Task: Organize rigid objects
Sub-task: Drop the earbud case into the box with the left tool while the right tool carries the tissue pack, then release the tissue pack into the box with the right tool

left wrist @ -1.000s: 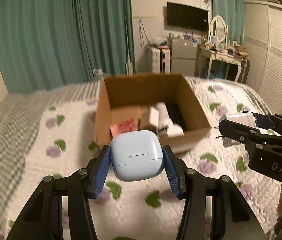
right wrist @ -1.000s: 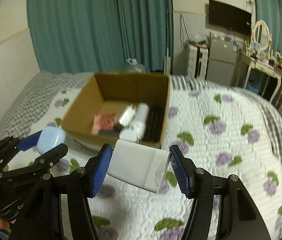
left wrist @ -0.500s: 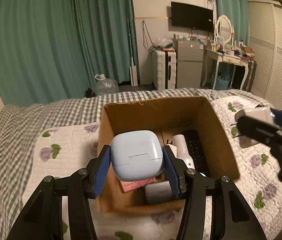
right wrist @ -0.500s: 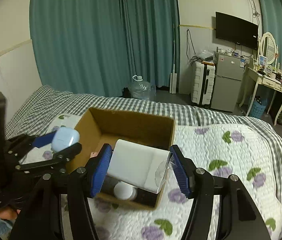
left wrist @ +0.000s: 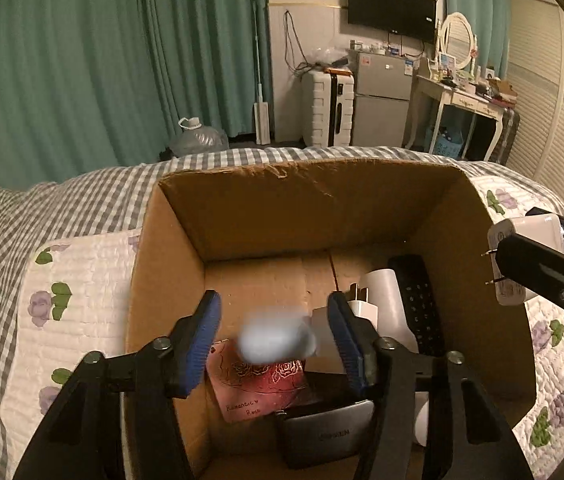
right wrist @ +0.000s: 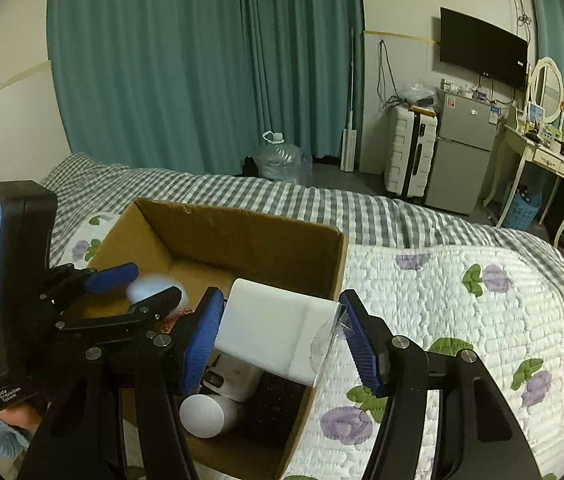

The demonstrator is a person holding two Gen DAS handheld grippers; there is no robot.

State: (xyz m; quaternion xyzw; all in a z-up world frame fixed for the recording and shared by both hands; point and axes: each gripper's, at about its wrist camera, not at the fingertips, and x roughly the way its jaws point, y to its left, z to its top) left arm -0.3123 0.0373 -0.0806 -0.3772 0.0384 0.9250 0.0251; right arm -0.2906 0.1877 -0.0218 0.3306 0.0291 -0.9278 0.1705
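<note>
Landmark: open cardboard box (left wrist: 282, 216) on the quilted bedspread (left wrist: 77, 276).

Left gripper (left wrist: 273, 334) is above the near half of the box, jaws spread wide. Between its blue pads (left wrist: 201, 344), touching neither, is a motion-blurred pale-blue earbud case (left wrist: 277, 342) — in mid-air over the box interior, above a red rose-printed card (left wrist: 261, 384). In the right wrist view the same case (right wrist: 149, 286) is a pale smear just beside the left gripper's (right wrist: 133, 286) fingers, inside the box (right wrist: 249, 236) outline.

Right gripper (right wrist: 282, 336) is clamped on a white charger block (right wrist: 269, 334); both pads press its sides. It hangs over the box's right near corner. From the left wrist view the charger (left wrist: 530, 232) sits outside the box's right wall, its metal prongs pointing toward the box.

Box contents, right half: black remote control (left wrist: 420, 300) along the right wall, white cylinder (left wrist: 382, 300) just beside it, white plug adapter (left wrist: 358, 306) against the cylinder. Near wall: grey power bank (left wrist: 330, 432), partly hidden by the left gripper.
</note>
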